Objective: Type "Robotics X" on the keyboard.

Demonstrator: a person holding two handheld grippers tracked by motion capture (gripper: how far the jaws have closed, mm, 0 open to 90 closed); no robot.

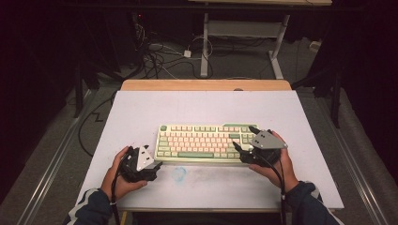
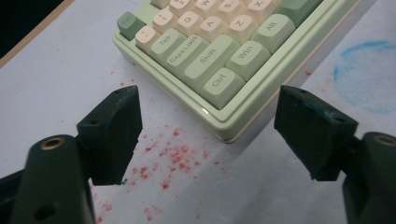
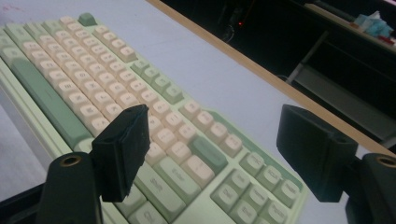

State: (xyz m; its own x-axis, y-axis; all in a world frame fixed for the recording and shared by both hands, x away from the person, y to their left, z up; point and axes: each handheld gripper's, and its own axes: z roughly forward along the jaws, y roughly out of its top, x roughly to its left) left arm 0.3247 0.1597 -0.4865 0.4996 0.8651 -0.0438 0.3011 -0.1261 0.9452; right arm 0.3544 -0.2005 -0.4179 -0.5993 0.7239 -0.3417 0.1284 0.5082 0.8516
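A pale green keyboard (image 1: 202, 143) with cream keys lies on the white table top (image 1: 141, 112), a little toward the near side. My left gripper (image 1: 152, 157) rests at the keyboard's near-left corner, held in a hand. Its jaws are open, and the corner by the Ctrl key (image 2: 219, 84) lies just ahead between them, untouched. My right gripper (image 1: 244, 138) hovers over the keyboard's right end with its jaws wide open. In the right gripper view the keyboard (image 3: 93, 84) stretches away to the left beneath the open gripper (image 3: 215, 119). Nothing is gripped by the left gripper (image 2: 208, 100).
Red specks (image 2: 173, 154) dot the table by the keyboard's corner, and a faint blue ring stain (image 1: 179, 173) marks the near middle. A wooden edge (image 1: 206, 85) runs along the far side. Beyond it are a desk frame (image 1: 205, 47) and cables (image 1: 159, 56) on the floor.
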